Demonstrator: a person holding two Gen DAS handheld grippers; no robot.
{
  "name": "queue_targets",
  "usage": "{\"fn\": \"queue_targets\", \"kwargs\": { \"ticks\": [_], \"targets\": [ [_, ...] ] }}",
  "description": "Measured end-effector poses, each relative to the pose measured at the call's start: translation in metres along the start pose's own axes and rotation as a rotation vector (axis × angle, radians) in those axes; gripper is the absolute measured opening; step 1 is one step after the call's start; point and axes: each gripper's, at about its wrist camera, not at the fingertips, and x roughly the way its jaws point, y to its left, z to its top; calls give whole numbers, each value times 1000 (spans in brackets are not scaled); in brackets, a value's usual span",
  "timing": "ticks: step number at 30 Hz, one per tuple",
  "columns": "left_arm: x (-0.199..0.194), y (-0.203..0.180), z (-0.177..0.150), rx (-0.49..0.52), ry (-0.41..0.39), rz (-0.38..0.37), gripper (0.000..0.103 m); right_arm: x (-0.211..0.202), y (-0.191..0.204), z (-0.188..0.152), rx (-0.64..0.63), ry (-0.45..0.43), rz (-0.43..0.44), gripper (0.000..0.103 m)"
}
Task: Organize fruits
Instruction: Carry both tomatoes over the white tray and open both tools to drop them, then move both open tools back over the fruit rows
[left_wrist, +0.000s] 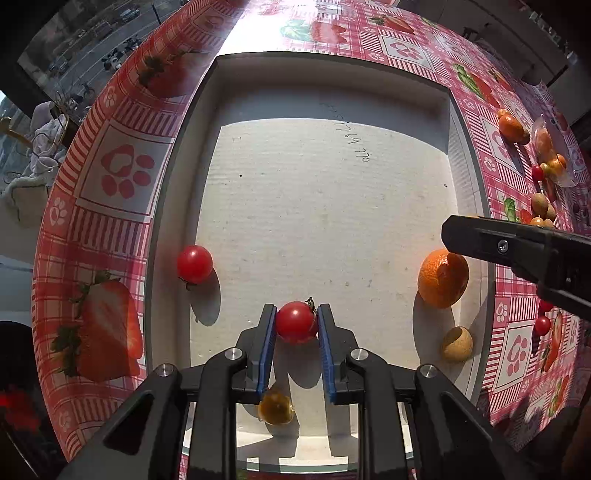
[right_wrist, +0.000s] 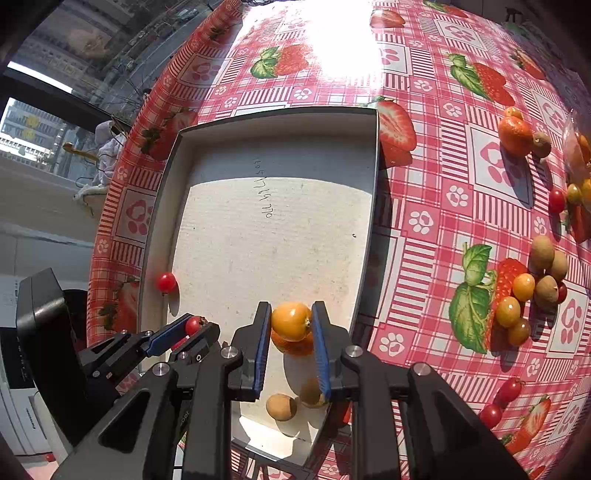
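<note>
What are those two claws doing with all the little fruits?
They are sorting fruit into a white tray. The left claw pinches a red cherry tomato over the tray, and the right claw pinches a yellow-orange one. A tangerine and another red tomato already lie inside. More fruit waits on the strawberry tablecloth.

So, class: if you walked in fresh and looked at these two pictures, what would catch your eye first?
Probably the two grippers over the white tray: the left gripper clamps a red cherry tomato, the right gripper an orange-yellow tomato. Next, the loud strawberry tablecloth, with loose fruit piled to the tray's right.
</note>
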Motion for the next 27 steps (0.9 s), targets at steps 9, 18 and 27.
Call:
{"fn": "queue_targets", "kwargs": {
  "ticks": [9,18,27],
  "targets": [
    [3,-5,-1,27,-15,16,23,33,3,12,-45,53,-100,24],
    [7,-16,0,39,-12,57,43,42,7,9,-58,81,-112,31],
    [8,-16,-10,37,0,85,70,41,16,7,-63,79,-51,62]
  ]
}}
